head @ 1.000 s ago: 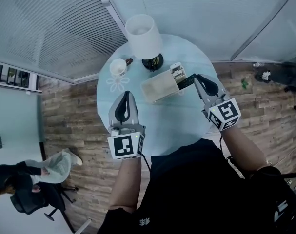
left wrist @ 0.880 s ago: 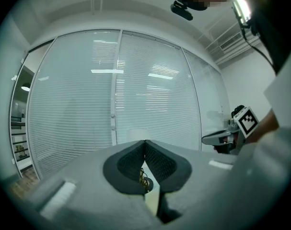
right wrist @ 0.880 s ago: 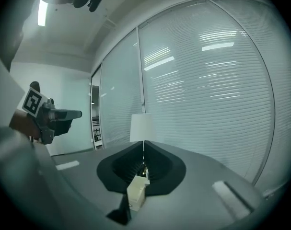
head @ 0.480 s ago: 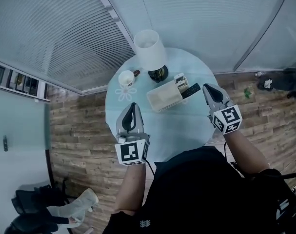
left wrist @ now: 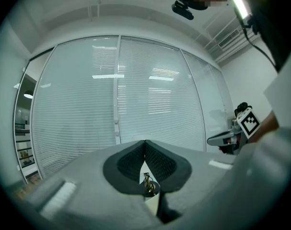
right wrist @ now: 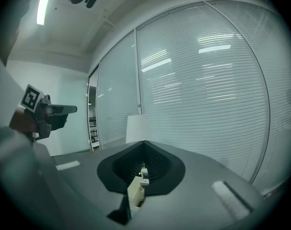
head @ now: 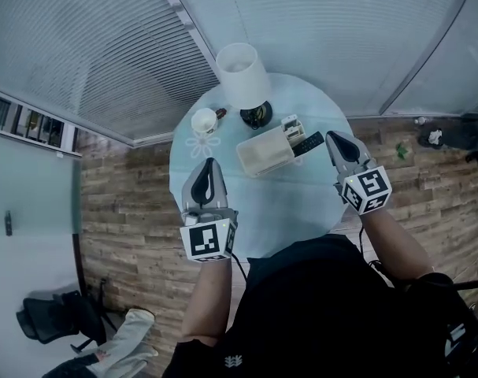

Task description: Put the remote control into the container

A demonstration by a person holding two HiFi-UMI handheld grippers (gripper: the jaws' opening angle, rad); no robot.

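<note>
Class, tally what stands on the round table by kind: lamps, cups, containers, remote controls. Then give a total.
Lamp: 1
Cup: 1
Container: 1
Remote controls: 2 (white remote, black remote)
Total: 5

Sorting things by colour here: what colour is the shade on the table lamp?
White; the lampshade shows best in the head view.

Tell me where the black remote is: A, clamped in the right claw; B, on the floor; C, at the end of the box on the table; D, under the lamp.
C: the head view shows the black remote at the end of the box, clear of the shut, empty right claw.
</note>
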